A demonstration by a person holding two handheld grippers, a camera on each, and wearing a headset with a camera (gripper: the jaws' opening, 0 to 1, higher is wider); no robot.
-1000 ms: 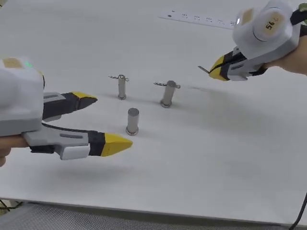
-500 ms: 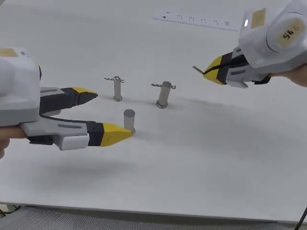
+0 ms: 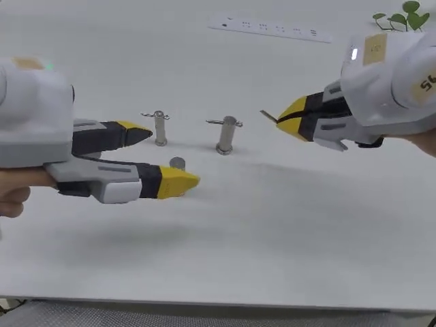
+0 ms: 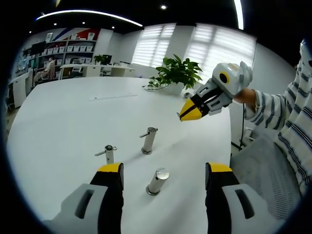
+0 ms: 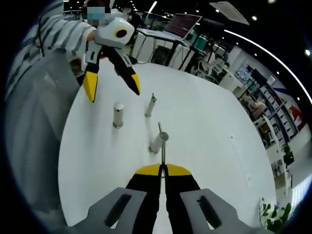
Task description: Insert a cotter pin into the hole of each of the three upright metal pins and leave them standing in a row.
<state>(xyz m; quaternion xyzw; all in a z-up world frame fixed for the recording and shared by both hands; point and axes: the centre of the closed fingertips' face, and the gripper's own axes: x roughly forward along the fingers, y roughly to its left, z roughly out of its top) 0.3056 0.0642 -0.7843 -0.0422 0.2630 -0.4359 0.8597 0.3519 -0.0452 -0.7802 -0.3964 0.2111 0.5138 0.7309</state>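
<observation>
Desk scene, seen from the headset: the lower finger point(image 3: 174, 182) of the left gripper point(image 3: 169, 158) hides all but the top of the bare metal pin point(image 3: 177, 163). The pin stands on the white desk point(image 3: 293, 231) between that gripper's wide-spread fingers, touching neither, and the left gripper view shows it whole and upright. Beyond it stand the left rear pin point(image 3: 160, 129) and the right rear pin point(image 3: 225, 136), each crossed near the top by a thin wire, the first cotter pin point(image 3: 151, 115) and the second cotter pin point(image 3: 215, 122). Both wires are faint and hard to trace in the gripper views. The right gripper point(image 3: 279, 121) is held roughly level above the desk, to the right of the row, its fingers closed on the held cotter pin point(image 3: 266, 115). Only a short end pokes past the tips, pointing toward the right rear pin but apart from it. The left gripper lies level and low over the desk. The left hand point(image 3: 15, 194) and right hand point(image 3: 422, 142) are cut off at the frame edges. At the far edge lie a power strip point(image 3: 271, 28) and a few plant leaves point(image 3: 398, 15).
</observation>
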